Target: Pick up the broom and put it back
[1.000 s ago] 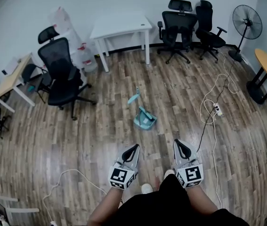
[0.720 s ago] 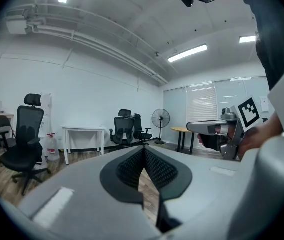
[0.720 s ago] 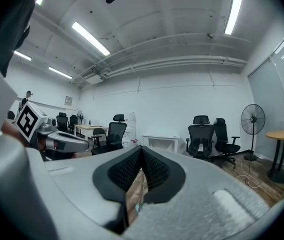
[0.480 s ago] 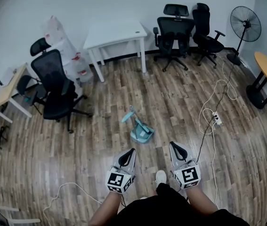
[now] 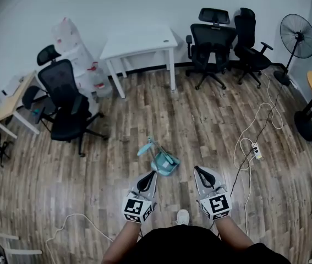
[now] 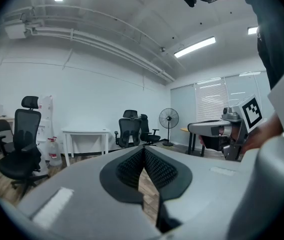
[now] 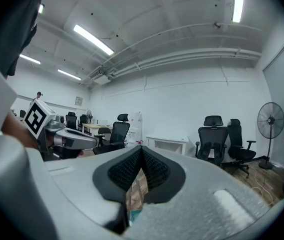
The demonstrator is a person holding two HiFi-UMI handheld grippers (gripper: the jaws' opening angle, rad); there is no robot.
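The teal broom [image 5: 146,147] and its teal dustpan [image 5: 163,161] stand together on the wood floor, just beyond my two grippers in the head view. My left gripper [image 5: 152,174] is just short of the dustpan's near left side, shut with nothing in it. My right gripper [image 5: 198,170] is to the dustpan's right, also shut and empty. In the left gripper view the pads [image 6: 131,166] meet at the tip and the right gripper [image 6: 217,130] shows beside them. A sliver of teal [image 7: 133,215] shows through the gap under the right jaws.
A power strip [image 5: 256,152] with trailing cables lies on the floor to the right. A black office chair [image 5: 67,106] stands at the left, a white table [image 5: 139,40] and two more chairs [image 5: 213,40] at the back wall. A fan [image 5: 297,37] stands at the far right.
The broom and dustpan have come closer in the head view, from well ahead to just in front of both grippers. Both grippers stayed shut side by side.
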